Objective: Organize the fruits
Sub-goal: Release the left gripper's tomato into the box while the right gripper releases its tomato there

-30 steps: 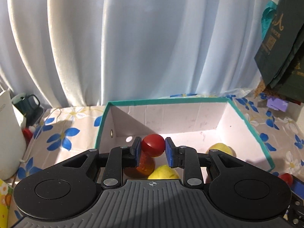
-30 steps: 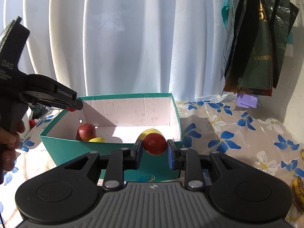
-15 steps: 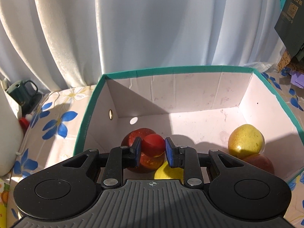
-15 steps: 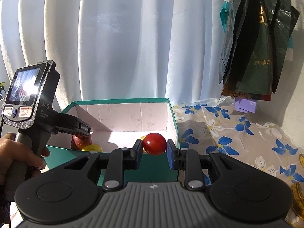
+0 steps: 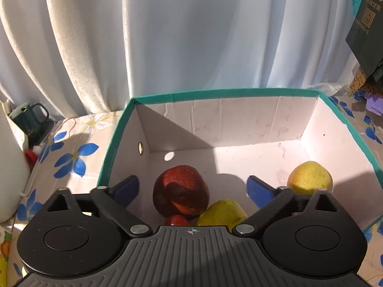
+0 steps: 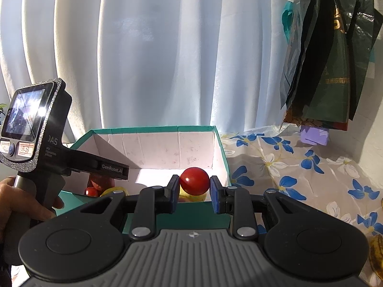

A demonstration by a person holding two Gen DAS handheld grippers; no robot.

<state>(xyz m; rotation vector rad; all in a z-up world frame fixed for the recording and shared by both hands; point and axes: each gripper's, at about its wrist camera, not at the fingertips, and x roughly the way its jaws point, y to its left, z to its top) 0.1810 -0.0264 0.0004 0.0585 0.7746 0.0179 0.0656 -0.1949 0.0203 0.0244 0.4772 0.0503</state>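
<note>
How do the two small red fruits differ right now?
The dropped red fruit lies in the box, against the apple; the held red fruit is clamped above the box's near wall. The left gripper is opening with nothing between its pads; the right gripper is shut. Both fruits are round, glossy red.

Both grippers: black ribbed housing, silver pivot screws, blue pads [image 5: 257,189]. Left gripper [image 6: 109,167]: glitter-edged screen, lettered "GenRobot.AI", at frame left.

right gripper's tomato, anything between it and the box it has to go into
Nothing solid blocks it. The right gripper holds the tomato just short of the box's near wall, at about rim height; it only has to pass over that. The left gripper hangs over the far left end, clear of this path.
</note>
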